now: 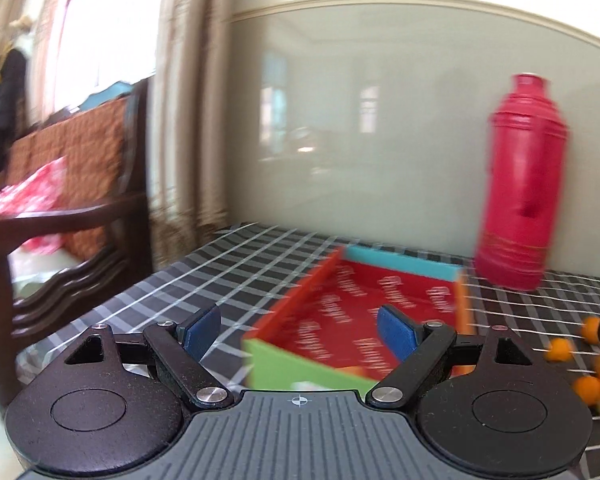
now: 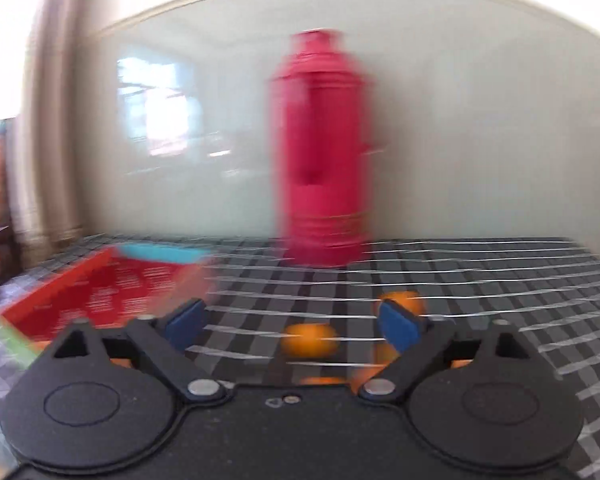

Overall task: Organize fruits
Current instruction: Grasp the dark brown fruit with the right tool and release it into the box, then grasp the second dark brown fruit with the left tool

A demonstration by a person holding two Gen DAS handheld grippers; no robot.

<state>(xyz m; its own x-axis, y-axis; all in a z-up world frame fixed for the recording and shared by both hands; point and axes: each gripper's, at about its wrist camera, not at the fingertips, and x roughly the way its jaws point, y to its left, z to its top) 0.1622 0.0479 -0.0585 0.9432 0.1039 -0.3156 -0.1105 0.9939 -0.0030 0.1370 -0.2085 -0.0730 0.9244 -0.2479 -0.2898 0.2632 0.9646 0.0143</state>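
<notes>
A shallow box [image 1: 364, 312] with a red printed floor and green, orange and blue walls lies on the checked tablecloth; it also shows at the left of the right wrist view [image 2: 112, 292]. My left gripper [image 1: 300, 334] is open and empty, just above the box's near green wall. Several small orange fruits [image 1: 588, 390] lie on the cloth to its right. My right gripper [image 2: 296, 326] is open and empty, hovering over the orange fruits [image 2: 310, 340]; one sits between the fingers' line, others lie by the right finger [image 2: 398, 326]. Both views are blurred.
A tall red thermos [image 1: 520, 200] stands by the wall behind the box and fruits, also central in the right wrist view [image 2: 324, 152]. A dark wooden chair [image 1: 80, 220] stands off the table's left edge. A glossy wall panel closes the back.
</notes>
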